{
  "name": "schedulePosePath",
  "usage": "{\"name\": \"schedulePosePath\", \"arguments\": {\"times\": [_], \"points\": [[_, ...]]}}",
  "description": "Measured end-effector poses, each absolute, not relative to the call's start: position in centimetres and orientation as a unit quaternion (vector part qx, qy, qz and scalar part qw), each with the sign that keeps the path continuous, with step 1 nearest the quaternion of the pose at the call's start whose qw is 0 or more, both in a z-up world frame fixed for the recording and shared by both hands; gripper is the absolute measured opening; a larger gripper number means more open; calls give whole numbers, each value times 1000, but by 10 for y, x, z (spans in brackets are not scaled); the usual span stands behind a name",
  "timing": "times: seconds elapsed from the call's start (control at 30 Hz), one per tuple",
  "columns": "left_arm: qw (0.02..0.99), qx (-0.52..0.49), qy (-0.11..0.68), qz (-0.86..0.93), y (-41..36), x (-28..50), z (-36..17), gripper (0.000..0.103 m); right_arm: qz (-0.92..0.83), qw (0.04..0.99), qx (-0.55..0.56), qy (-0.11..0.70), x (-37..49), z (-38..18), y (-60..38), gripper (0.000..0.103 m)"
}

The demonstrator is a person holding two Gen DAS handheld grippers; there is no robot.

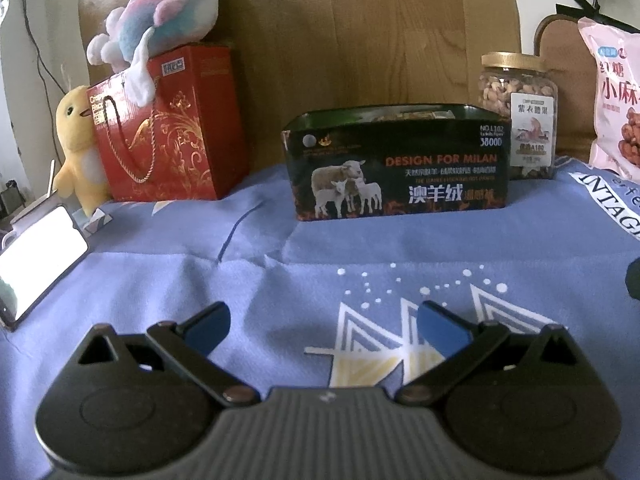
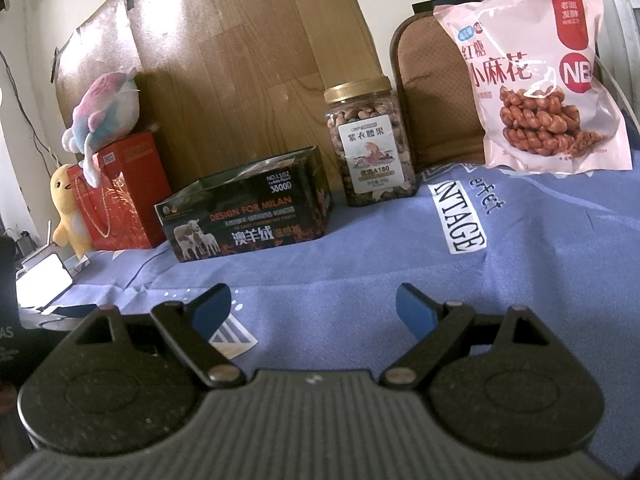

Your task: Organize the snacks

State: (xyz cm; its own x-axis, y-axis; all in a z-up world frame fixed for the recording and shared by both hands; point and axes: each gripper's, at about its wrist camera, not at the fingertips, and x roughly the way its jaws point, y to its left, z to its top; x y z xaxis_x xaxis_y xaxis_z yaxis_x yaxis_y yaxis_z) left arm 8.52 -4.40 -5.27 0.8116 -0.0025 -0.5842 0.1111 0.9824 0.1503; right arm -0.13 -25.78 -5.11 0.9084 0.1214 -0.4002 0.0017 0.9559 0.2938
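The left gripper (image 1: pixel 322 326) hangs low over the blue cloth (image 1: pixel 280 280), its jaws spread wide with nothing between them. The right gripper (image 2: pixel 314 312) is the same: jaws apart, empty, above the cloth.

The landmark is the dark box (image 1: pixel 400 168) printed with sheep, standing open-topped on the cloth straight ahead of the left gripper. Something pale shows just over its rim, too blurred to name. Just beside the box, on its right and a little behind, stands the nut jar (image 1: pixel 518 116) with a gold lid. Further right of the box, well apart from it, the pink snack bag (image 2: pixel 552 80) leans upright against a chair back. Left of the box sit a red gift bag (image 1: pixel 168 132) with a plush fish (image 1: pixel 160 12) on top, a yellow plush duck (image 1: pixel 78 148) against it, and a lit phone (image 1: pixel 36 264) near the cloth's edge.

Neither gripper is touching a snack, so the work looks to be at a reach-out step. A likely next move is for the right gripper to go forward to the jar or the bag, closing across the jar's body or pinching the bag's edge, then carrying it toward the box. The bag would sag if gripped low.
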Motion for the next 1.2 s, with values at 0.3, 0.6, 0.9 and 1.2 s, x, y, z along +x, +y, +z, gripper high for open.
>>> {"name": "schedulePosePath", "arguments": {"times": [0.3,0.6,0.9,1.2], "points": [[946,93,307,-30,-45,85,-53,103,31,966,146,211,-2,-51,-257,91],[946,95,309,-28,-44,86,-54,103,31,966,146,211,-2,-51,-257,91],[946,96,309,-26,-44,86,-54,103,31,966,146,211,-2,-51,-258,91],[946,97,309,-26,-44,86,-54,103,31,966,146,210,-2,-52,-258,91]]}}
